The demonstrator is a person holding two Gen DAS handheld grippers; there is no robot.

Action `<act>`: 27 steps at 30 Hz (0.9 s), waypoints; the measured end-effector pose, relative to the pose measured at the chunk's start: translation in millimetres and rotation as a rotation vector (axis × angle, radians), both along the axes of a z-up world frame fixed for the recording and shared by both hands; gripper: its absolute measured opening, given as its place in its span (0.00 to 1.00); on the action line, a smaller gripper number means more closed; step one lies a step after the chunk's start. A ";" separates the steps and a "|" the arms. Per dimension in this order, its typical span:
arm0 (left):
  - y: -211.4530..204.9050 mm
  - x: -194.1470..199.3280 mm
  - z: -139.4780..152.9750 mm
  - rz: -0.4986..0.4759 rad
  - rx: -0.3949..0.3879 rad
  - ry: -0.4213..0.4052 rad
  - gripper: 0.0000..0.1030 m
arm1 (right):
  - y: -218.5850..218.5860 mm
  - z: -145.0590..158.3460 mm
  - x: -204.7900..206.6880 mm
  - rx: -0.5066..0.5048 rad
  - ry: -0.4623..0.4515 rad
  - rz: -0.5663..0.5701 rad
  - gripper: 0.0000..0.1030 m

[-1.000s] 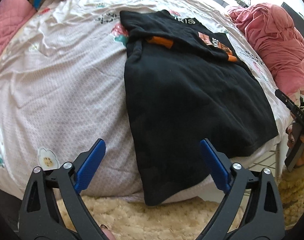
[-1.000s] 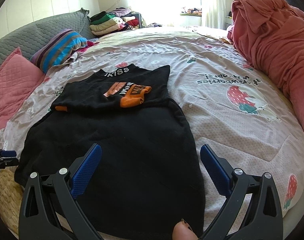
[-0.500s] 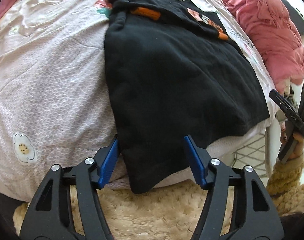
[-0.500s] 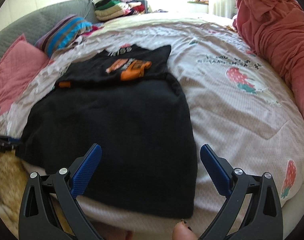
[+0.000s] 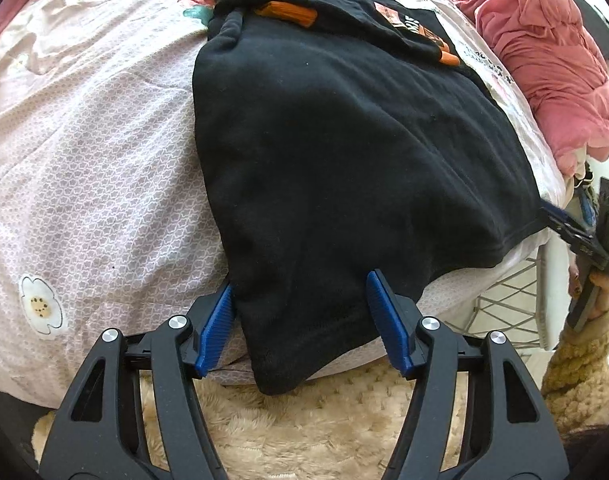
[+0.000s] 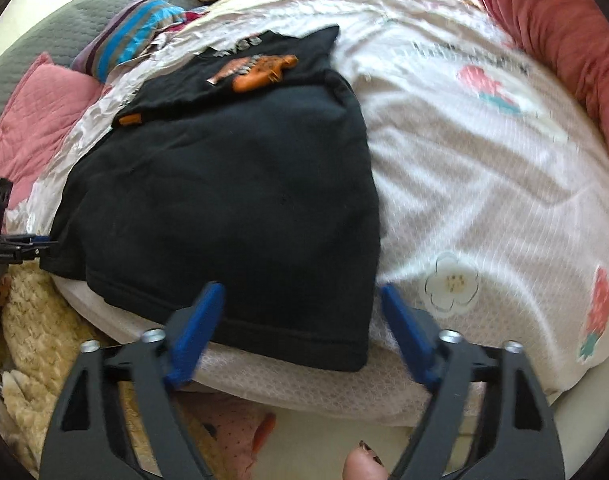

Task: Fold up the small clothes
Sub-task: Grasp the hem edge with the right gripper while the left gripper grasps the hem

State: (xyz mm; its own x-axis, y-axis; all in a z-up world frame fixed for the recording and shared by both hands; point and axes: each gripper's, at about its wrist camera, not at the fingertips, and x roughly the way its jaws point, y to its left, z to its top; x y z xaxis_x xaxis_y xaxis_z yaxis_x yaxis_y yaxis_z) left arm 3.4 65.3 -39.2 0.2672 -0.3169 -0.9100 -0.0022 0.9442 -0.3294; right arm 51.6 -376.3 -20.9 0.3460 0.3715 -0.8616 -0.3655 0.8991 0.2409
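Left tongs (image 5: 300, 312) straddle the black top's (image 5: 344, 140) near corner, not clamped; right tongs (image 6: 302, 320) are closing around the other hem corner. It's lying flat on my bed (image 6: 484, 200), sleeves folded in, collar reads "IKISS".

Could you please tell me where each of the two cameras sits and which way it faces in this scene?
Left wrist: on the left gripper, angled down at the near-left corner of the black shirt on the bed; its blue pads straddle that corner.
Right wrist: on the right gripper, aimed at the shirt's near-right corner, jaws closing; a fingertip shows below.
Shared: shirt, bed, and each other's gripper at the frame edge.
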 end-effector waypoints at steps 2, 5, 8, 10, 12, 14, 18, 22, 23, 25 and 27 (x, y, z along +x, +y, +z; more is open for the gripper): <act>3.3 -0.4 -0.5 0.005 -0.018 0.004 0.56 | -2.4 -8.6 2.0 0.015 0.032 -0.002 0.57; 5.1 -0.6 -0.8 0.006 -0.030 0.009 0.58 | -3.1 -13.8 2.0 0.013 0.029 0.006 0.39; 4.9 -1.2 -0.5 0.003 -0.024 0.012 0.58 | -3.0 -3.9 -0.9 0.034 -0.003 0.026 0.10; 4.8 -1.0 -0.5 0.002 -0.026 0.015 0.58 | -2.7 3.3 -1.8 0.041 -0.031 0.038 0.08; 6.6 1.2 -1.8 0.008 -0.051 0.022 0.58 | -3.3 14.0 -2.1 0.077 -0.072 0.041 0.07; 9.5 3.9 -3.7 0.024 -0.078 0.031 0.56 | -4.3 26.8 -0.7 0.126 -0.110 0.036 0.07; 15.6 3.2 -4.8 0.049 -0.091 0.039 0.30 | -5.7 47.2 4.4 0.180 -0.183 0.018 0.07; 13.2 5.4 -4.7 0.045 -0.084 0.038 0.11 | -3.9 58.4 13.5 0.216 -0.222 -0.004 0.07; 13.5 5.9 -4.5 0.044 -0.088 0.034 0.09 | -3.5 60.0 14.4 0.223 -0.228 -0.006 0.07; 14.0 6.6 -2.7 0.044 -0.102 0.017 0.04 | -2.7 63.0 15.4 0.223 -0.242 -0.013 0.07; 16.8 4.9 1.8 0.053 -0.121 -0.008 0.03 | -3.0 65.8 14.4 0.235 -0.252 -0.021 0.07</act>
State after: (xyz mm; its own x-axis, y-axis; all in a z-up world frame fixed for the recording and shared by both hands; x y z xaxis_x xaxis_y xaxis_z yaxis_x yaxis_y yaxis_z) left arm 8.3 82.1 -37.5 0.2934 -0.4093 -0.8639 -0.0479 0.8963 -0.4409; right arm 66.0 -379.3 44.9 0.5463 0.5406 -0.6398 -0.4221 0.8374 0.3472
